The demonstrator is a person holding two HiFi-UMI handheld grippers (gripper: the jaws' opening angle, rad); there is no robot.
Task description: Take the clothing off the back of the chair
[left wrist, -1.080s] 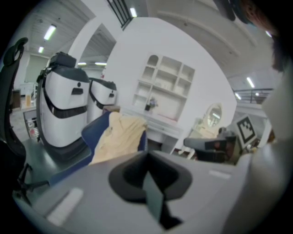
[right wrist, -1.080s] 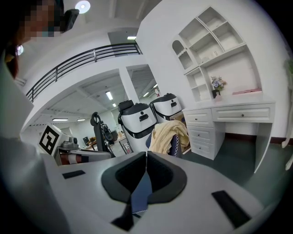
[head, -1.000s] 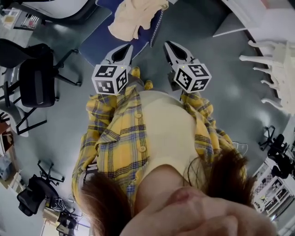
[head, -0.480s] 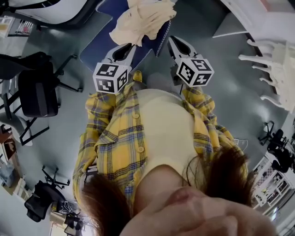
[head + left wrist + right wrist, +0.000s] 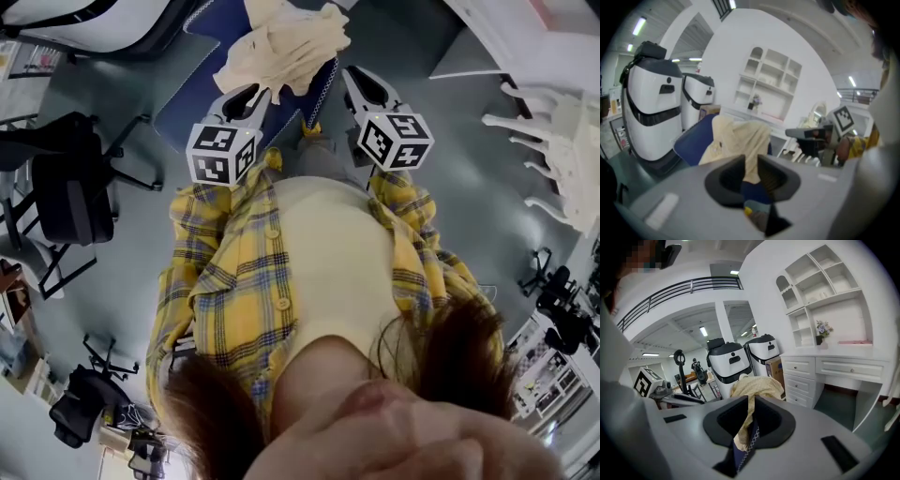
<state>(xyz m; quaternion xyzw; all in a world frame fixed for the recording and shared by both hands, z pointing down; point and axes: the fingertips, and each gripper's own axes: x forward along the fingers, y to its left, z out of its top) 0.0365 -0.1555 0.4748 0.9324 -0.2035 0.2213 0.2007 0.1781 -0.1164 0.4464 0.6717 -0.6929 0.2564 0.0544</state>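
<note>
Your left gripper [image 5: 251, 94] is opening, empty, near the cream clothing [image 5: 286, 42] on the blue chair [image 5: 197, 89]. Your right gripper [image 5: 356, 77] is closed, empty. Only the gripper views show the white shelves [image 5: 825, 287].

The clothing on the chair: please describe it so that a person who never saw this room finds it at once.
On the grey floor, just ahead of the person, stands a blue chair. Over its back hangs the clothing, crumpled. Its cream colour stands out against the blue; the chairs at the left are black.
</note>
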